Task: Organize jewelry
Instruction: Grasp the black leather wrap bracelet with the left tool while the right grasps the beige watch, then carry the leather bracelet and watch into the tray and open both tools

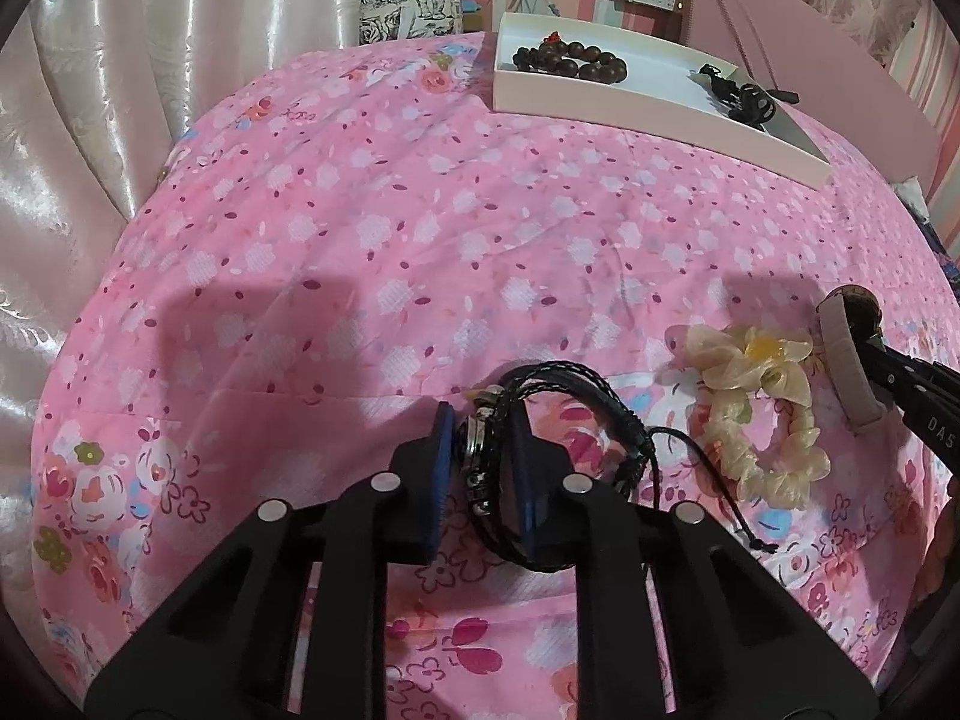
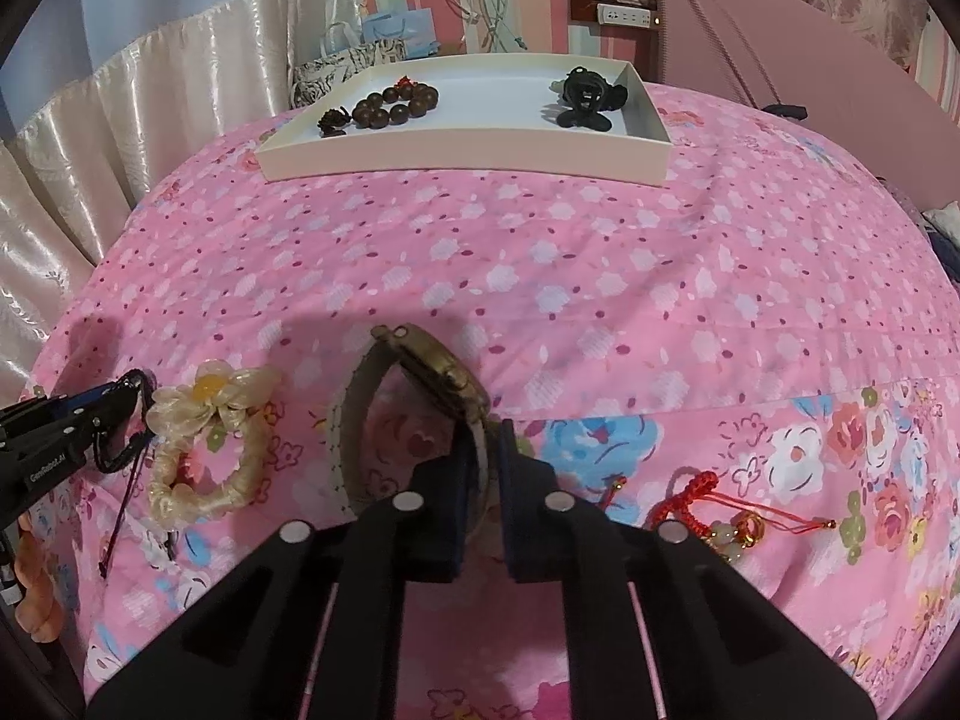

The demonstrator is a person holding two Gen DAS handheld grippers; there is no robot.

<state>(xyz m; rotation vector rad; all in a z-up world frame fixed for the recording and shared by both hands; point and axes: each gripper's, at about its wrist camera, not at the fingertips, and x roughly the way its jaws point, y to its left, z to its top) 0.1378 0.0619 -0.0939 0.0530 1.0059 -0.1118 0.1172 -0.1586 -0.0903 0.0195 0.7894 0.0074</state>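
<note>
In the left wrist view, my left gripper (image 1: 480, 462) is clenched on a black braided leather bracelet with a metal charm (image 1: 558, 438); its blue pads (image 1: 443, 480) press the bracelet from both sides. The bracelet's loops spread to the right over the pink flowered bedsheet (image 1: 372, 228), and a thin black cord trails from it. Just beside it on the right lies a cream fabric scrunchie with a yellow-centred flower (image 1: 762, 414). At the right edge I see the right gripper (image 1: 918, 384) with a beige strap watch (image 1: 846, 354) held at its tip. Far at the back stands a shallow white cardboard tray (image 1: 600, 99), which contains a dark brown wooden bead bracelet (image 1: 570, 63) on its left side and a black tangled ornament (image 1: 741, 96) on its right side.

In the right wrist view, my right gripper (image 2: 483, 480) is grasping the beige strap watch (image 2: 420, 396) by its band; the gold-coloured case stands up on edge above the fingers. To the left the cream scrunchie (image 2: 204, 450) lies on the sheet, and the left gripper (image 2: 108, 414) touches the black bracelet loop at the left edge. To the right, near my fingers, lies a red knotted cord bracelet with pale beads (image 2: 714, 510). The white tray (image 2: 468, 147) is well apart at the back, with the wooden beads (image 2: 384, 108) and the black ornament (image 2: 585, 96) inside.
</note>
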